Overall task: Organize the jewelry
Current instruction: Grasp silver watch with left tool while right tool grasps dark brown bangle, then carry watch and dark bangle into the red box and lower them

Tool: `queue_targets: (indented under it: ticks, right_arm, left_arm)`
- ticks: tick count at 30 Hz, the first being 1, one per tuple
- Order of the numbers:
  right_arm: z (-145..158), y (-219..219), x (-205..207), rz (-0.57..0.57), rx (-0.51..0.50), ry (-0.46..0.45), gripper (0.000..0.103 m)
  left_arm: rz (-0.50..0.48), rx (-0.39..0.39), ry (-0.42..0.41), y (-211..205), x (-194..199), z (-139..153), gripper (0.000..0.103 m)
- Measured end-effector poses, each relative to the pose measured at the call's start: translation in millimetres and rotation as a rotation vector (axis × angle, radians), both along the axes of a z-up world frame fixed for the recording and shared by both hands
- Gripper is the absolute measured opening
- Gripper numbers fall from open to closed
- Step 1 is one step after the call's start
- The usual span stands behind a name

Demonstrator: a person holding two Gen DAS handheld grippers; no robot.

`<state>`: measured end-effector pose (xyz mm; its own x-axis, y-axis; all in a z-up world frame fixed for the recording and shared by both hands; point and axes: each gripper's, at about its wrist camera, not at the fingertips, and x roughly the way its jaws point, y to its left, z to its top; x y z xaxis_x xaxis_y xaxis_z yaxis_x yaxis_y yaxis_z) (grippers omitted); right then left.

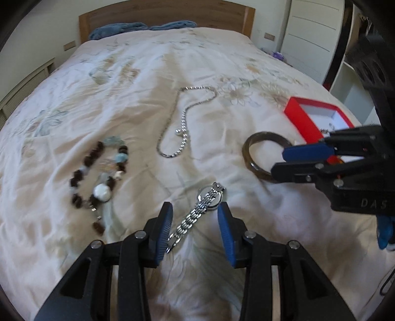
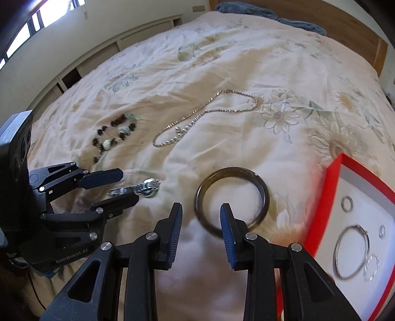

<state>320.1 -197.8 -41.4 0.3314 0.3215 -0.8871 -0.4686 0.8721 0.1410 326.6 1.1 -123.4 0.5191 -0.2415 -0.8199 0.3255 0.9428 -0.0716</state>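
Jewelry lies on a floral bedspread. My left gripper is open, its fingers either side of a silver watch; the watch also shows in the right wrist view. My right gripper is open at the near rim of a dark bangle, also in the left wrist view. A silver chain necklace and a brown and pale bead bracelet lie farther out. A red box at the right holds several silver rings and a silver bangle.
The bedspread is wrinkled. A wooden headboard and blue pillows stand at the far end. White drawers stand right of the bed, a low cabinet on the other side.
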Motion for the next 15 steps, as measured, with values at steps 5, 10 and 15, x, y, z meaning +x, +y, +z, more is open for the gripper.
queue_targets:
  ticks: [5,10,15]
  right_arm:
    - [-17.9,3.2,15.6,0.02,-0.005,0.037,0.03]
    - [-34.1,6.2,24.8,0.029,0.005,0.064,0.027]
    - [-43.4,9.6,34.6,0.015,0.037,0.078,0.02]
  left_arm:
    - [-0.033,-0.007,0.014,-6.5,11.0,-14.2,0.036]
    - [-0.019,-0.011,0.003,-5.3,15.6,-21.5,0.023]
    - [0.005,-0.051,-0.002,2.8,16.6,-21.1,0.02]
